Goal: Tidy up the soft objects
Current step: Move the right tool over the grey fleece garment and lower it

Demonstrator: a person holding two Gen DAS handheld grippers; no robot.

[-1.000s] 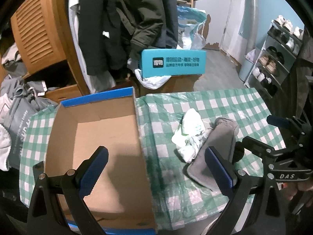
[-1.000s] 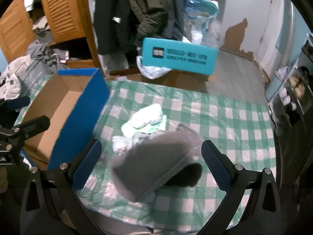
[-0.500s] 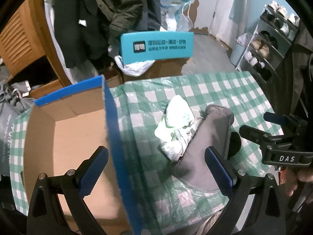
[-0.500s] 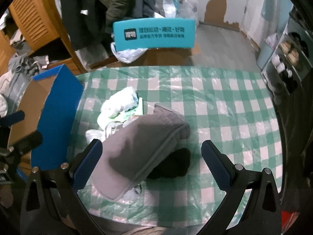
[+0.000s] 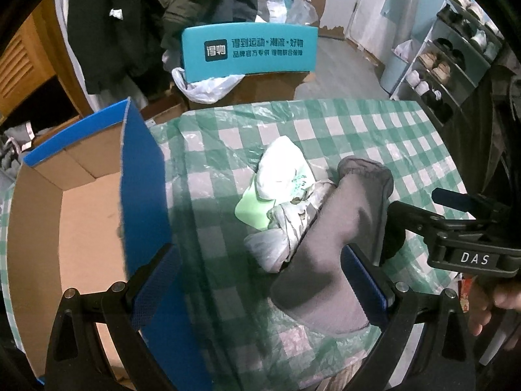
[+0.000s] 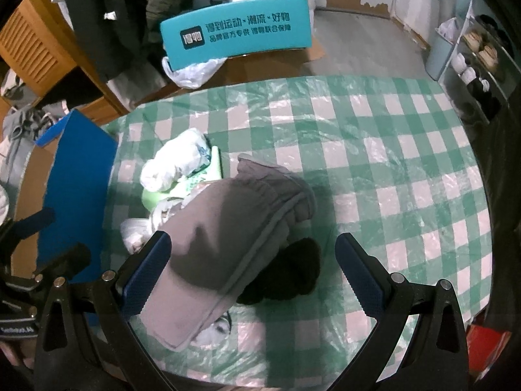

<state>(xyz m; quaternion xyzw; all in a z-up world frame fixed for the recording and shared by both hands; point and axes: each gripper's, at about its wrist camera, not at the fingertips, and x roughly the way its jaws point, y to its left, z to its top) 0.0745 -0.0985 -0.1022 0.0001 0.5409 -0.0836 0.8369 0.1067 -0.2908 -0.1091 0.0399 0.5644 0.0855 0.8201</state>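
Jaws of both grippers are gaping empty, the grey mitten (image 6: 228,228) lying between the right pair, the cardboard box (image 5: 65,228) sitting unfilled.

Right gripper (image 6: 252,273) jaws spread wide above grey cloth (image 6: 228,241). Cloth overlaps black item (image 6: 293,270) and white bags (image 6: 176,163) on checked tablecloth (image 6: 390,163).

A grey mitten (image 6: 228,238) is lying slantwise beside the box (image 5: 143,195); white-green bags (image 5: 280,192) are lying crumpled between them.
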